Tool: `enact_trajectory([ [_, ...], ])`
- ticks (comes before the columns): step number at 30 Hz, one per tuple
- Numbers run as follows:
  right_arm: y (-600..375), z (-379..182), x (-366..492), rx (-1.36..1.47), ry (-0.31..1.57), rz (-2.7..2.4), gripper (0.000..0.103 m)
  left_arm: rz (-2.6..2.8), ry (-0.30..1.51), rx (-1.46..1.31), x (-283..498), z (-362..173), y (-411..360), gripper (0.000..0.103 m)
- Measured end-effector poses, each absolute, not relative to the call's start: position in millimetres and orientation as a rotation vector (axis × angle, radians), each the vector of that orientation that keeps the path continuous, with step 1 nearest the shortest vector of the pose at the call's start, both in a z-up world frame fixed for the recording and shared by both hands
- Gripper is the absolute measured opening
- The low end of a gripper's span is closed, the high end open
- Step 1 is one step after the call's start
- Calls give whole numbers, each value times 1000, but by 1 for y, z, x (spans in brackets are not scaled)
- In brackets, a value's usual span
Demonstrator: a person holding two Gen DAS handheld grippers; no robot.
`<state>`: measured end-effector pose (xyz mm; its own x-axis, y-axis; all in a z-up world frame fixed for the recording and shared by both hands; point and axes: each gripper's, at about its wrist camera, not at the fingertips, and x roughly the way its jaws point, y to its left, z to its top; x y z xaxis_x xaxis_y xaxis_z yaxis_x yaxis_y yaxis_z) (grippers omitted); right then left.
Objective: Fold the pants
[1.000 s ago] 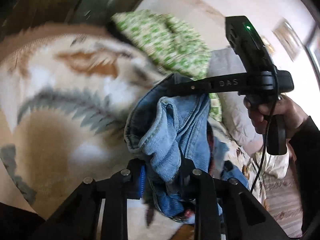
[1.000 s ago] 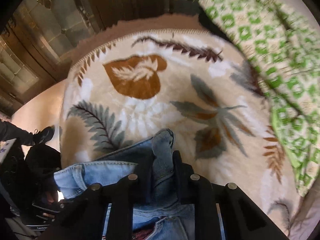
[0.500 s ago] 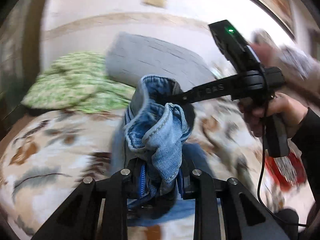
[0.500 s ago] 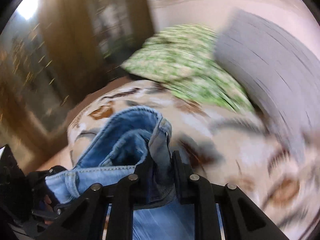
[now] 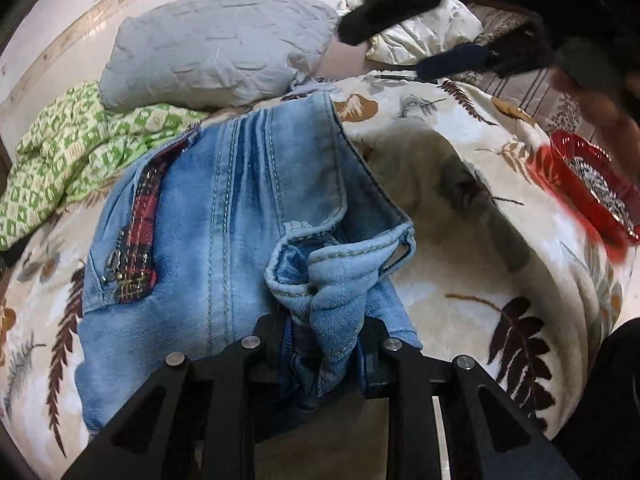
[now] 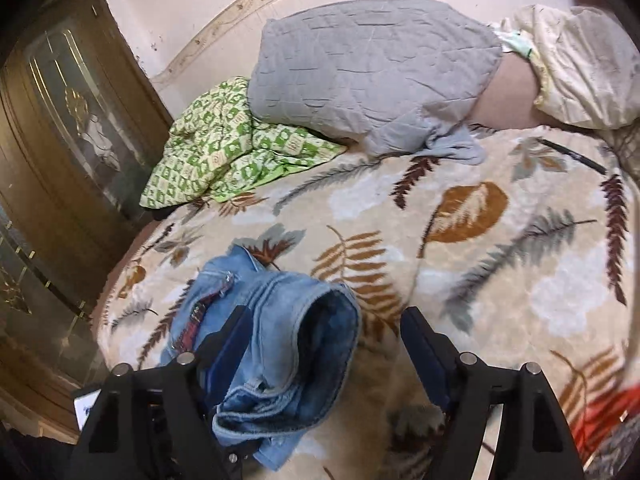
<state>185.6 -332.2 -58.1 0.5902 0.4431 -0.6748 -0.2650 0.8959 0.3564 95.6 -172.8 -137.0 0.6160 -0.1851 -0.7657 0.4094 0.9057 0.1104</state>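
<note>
Here, left gripper (image 5: 324, 336) is clamped on a bunched denim hem of the jeans (image 5: 224, 216), which lie on the leaf-print blanket (image 5: 448, 280). Right gripper (image 6: 324, 344) has its jaws wide apart, gripping nothing, jeans beneath. Only left cam shows the red basket (image 5: 580, 188) w/ patterned stuff inside; only right cam shows the wooden door (image 6: 60, 160). Grey pillow (image 6: 372, 72) behind.

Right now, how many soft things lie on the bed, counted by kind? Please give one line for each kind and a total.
Jeans: 1, the blue jeans, one bunch of them clamped in the left tool.
Pillows: 2, the grey pillow and the cream pillow.
Cloths: 1, the green checked cloth.
Blankets: 1, the leaf-print blanket.
Total: 5
</note>
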Motion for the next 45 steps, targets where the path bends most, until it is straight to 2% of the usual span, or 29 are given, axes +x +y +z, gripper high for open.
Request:
enact_trajectory([
  [3, -340, -54, 171, 244, 829, 412, 79, -356, 872, 284, 98, -133, -173, 26],
  [4, -341, -52, 168, 246, 821, 405, 79, -371, 872, 281, 96, -128, -172, 32],
  [5, -341, -51, 166, 249, 815, 398, 80, -385, 872, 278, 92, -127, -175, 45],
  [6, -342, -48, 163, 253, 811, 391, 81, -416, 872, 265, 89, -120, -173, 64],
  [7, -342, -46, 160, 257, 808, 381, 84, -451, 864, 245, 84, -110, -168, 75],
  [8, -342, -44, 158, 259, 806, 376, 85, -450, 841, 238, 76, -101, -163, 91],
  [9, -343, -41, 154, 259, 802, 371, 85, -446, 816, 232, 70, -93, -156, 96],
  [12, -342, -40, 147, 266, 802, 362, 88, -472, 775, 212, 54, -65, -130, 102],
  [16, -329, -44, 136, 247, 808, 386, 89, -457, 794, 143, 66, -42, -87, 103],
  [21, -301, -55, 121, 191, 829, 436, 89, -404, 874, 40, 114, -39, -42, 103],
  [35, -245, -95, 116, 175, 898, 452, 89, -423, 1173, -271, 256, -108, -34, 103],
  [36, -243, -97, 117, 176, 894, 456, 86, -425, 1184, -297, 261, -114, -35, 103],
  [38, -239, -99, 119, 185, 898, 475, 62, -446, 1196, -341, 266, -118, -35, 99],
  [39, -237, -102, 121, 186, 910, 482, 34, -452, 1205, -365, 267, -120, -35, 87],
  [40, -235, -105, 122, 174, 931, 489, 20, -442, 1212, -370, 268, -120, -34, 79],
  [42, -230, -106, 118, 143, 931, 512, 18, -432, 1221, -369, 267, -116, -30, 62],
  [43, -229, -103, 113, 133, 923, 519, 17, -434, 1210, -352, 265, -111, -29, 57],
  [44, -229, -99, 108, 125, 912, 522, 17, -428, 1196, -342, 262, -107, -26, 42],
  [45, -230, -94, 102, 119, 896, 527, 17, -437, 1192, -352, 261, -103, -22, 41],
])
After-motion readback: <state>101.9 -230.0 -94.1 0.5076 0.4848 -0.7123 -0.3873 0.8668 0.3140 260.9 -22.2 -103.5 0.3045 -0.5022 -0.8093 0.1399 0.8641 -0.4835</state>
